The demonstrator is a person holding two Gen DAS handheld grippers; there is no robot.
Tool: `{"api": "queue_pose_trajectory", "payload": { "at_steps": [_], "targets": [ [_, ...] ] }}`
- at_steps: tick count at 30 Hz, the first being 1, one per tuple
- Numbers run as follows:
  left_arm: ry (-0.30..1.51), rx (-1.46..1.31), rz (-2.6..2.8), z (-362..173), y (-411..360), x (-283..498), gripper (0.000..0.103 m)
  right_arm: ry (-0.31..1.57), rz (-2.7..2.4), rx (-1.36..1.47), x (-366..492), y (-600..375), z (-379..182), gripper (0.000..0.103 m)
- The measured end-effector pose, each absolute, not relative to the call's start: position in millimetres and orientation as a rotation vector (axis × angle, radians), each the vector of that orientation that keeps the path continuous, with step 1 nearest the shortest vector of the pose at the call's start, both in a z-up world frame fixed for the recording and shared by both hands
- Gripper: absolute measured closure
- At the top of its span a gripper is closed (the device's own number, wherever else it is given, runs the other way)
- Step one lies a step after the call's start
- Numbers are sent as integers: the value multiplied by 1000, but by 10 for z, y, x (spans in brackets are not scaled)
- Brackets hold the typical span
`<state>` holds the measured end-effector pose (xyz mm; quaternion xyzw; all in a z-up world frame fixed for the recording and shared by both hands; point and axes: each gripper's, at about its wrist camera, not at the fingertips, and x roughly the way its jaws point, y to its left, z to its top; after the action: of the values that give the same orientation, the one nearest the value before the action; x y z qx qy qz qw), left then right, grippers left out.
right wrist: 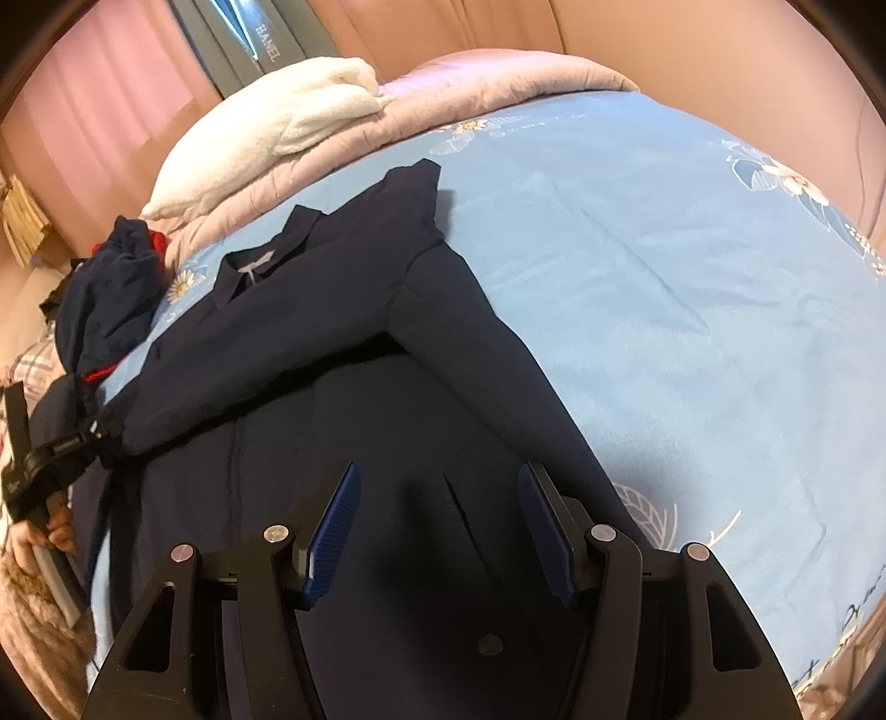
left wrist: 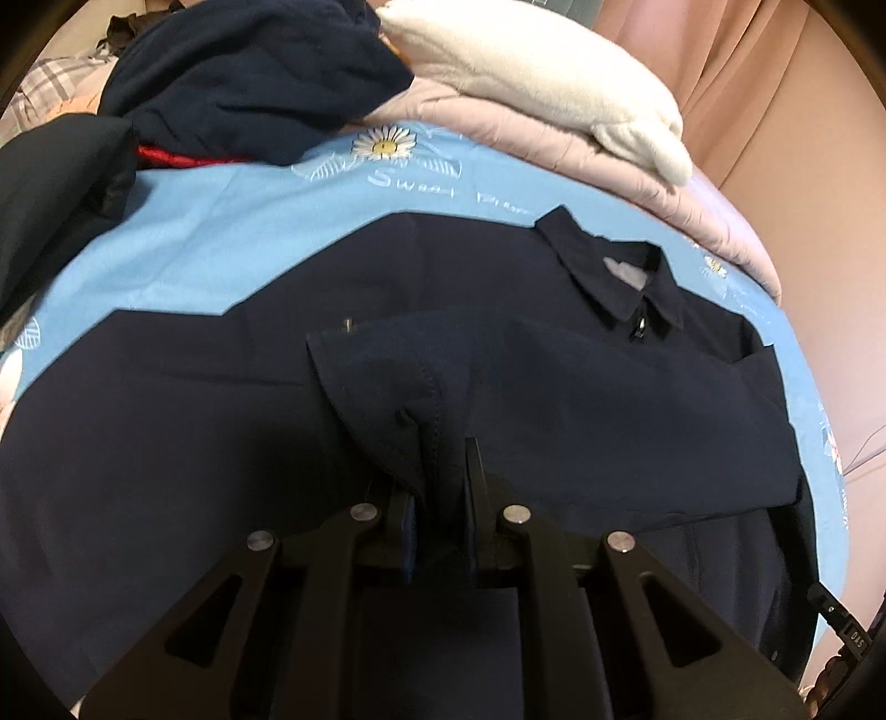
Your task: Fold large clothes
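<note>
The left gripper [left wrist: 437, 471] is pinching a bunched fold of sleeve cuff on the navy collared shirt [left wrist: 554, 387], while the right gripper [right wrist: 437, 520] hovers spread wide over the shirt's lower body, touching nothing. The shirt lies flat on the light blue daisy-print sheet [right wrist: 664, 332], collar at the far end, long axis running near to far, one sleeve crossed over its chest. Far off, "Sweet" shows on the sheet and "HANEL" on a grey panel [right wrist: 268, 41] behind a white towel [right wrist: 310, 105].
</note>
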<state>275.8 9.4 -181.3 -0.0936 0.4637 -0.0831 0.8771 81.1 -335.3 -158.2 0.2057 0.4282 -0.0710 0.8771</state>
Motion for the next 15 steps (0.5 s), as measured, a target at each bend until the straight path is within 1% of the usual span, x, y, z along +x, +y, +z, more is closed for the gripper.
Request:
{"api": "queue_pose_trajectory", "payload": {
  "at_steps": [4,9,15],
  "targets": [
    [996,-198,-162,-1919,91,2766,89,897,-153,429,814,-3352,-1595,43],
    [1033,-215,-141,-2069,101,2794,85,900,-154,425,817,-3351,-1603,43],
    [1031,-204,-127,-2130,77,2789,82,905,-157,424,821,-3373,-1621,43]
  ]
}}
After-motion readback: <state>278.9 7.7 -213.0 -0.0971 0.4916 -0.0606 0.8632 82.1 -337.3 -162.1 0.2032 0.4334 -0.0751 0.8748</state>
